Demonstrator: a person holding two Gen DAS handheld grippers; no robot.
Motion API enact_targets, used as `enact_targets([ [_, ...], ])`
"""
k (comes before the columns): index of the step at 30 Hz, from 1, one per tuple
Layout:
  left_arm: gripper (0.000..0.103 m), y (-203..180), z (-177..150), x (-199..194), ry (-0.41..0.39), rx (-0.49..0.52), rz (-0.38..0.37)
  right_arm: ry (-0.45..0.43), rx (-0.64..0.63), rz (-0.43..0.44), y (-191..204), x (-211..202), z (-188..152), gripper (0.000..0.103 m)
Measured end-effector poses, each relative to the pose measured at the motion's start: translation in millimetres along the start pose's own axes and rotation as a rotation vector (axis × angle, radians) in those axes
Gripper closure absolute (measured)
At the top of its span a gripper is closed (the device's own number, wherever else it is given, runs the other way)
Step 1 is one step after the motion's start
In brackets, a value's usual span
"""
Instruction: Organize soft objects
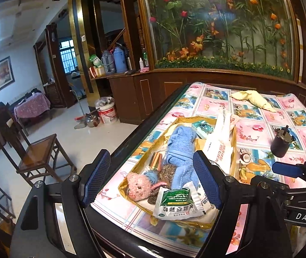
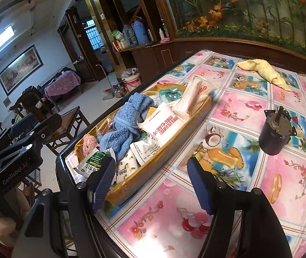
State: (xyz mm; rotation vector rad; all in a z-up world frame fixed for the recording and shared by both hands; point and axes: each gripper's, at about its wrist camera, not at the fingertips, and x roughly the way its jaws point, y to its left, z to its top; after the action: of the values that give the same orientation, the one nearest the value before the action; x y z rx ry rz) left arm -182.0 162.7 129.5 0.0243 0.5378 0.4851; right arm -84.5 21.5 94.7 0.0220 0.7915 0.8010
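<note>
Both tongs, left tongs [image 1: 153, 178] and right tongs [image 2: 150, 182], stand open and hold nothing. "GenRobot.AI" and "DAS" are printed on their bodies. Beyond them, gold tray [image 2: 153, 167] on the worktop [image 2: 249, 111] holds blue towel [image 1: 180, 148], pink plush [image 1: 137, 186] and a green "OTC" sachet [image 1: 174, 200]; yellow cloth [image 2: 264, 69] lies well apart.

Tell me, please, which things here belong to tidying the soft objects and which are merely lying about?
For the job:
gold tray
blue towel
pink knitted toy
yellow cloth

Lying about:
small motor
green sachet
white packets
</note>
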Motion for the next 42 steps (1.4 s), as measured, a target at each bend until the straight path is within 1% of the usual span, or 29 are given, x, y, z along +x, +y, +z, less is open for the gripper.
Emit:
enact_targets([
  [9,0.023,-6.9,-2.4,1.2,0.009,0.016,0.003,0.009,0.02,-0.004,-4.7,0.2,-7.9,0.034],
  [12,0.023,-8.4,-2.8,-5.5,-0.035,0.007,0.059,0.013,0.027,-0.004,-6.6,1.4,-9.8,0.034],
  [13,0.023,-9.7,-2.7,-9.8,-0.062,0.011,0.056,0.012,0.028,-0.005,-7.0,1.2,-10.3,0.034],
  [14,0.02,-11.1,-3.8,-12.7,-0.084,0.017,0.036,0.012,0.029,-0.007,-7.5,0.7,-10.8,0.034],
  [15,0.018,-12.4,-6.7,-13.8,-0.099,0.022,0.006,0.012,0.031,-0.008,-8.1,0.5,-11.2,0.034],
  [16,0.013,-14.3,-9.5,-12.6,-0.099,0.024,-0.006,0.011,0.034,-0.01,-8.8,0.0,-11.5,0.034],
  [18,0.012,-20.1,-10.2,-5.9,-0.08,0.038,-0.025,0.005,0.041,-0.014,-10.9,-2.5,-12.1,0.034],
  [19,0.012,-22.2,-9.8,-1.4,-0.058,0.041,-0.043,0.001,0.046,-0.018,-12.7,-4.0,-12.9,0.034],
  [20,0.012,-22.9,-9.9,2.7,-0.037,0.031,-0.062,0.0,0.053,-0.022,-15.2,-5.2,-13.7,0.034],
  [23,0.012,-23.8,-8.7,8.1,-0.01,0.009,-0.074,0.009,0.071,-0.035,-22.6,-5.2,-16.3,0.034],
  [29,0.012,-18.5,-12.2,13.5,0.019,-0.032,-0.063,0.034,0.069,-0.036,-23.8,-0.3,-21.8,0.034],
  [35,0.012,-11.5,-15.6,23.4,0.05,-0.054,-0.035,0.066,-0.006,-0.043,-3.7,9.3,-27.7,0.034],
  [42,0.012,-6.0,-21.0,31.2,0.07,-0.058,-0.032,0.091,-0.079,-0.049,18.9,19.0,-31.1,0.034],
])
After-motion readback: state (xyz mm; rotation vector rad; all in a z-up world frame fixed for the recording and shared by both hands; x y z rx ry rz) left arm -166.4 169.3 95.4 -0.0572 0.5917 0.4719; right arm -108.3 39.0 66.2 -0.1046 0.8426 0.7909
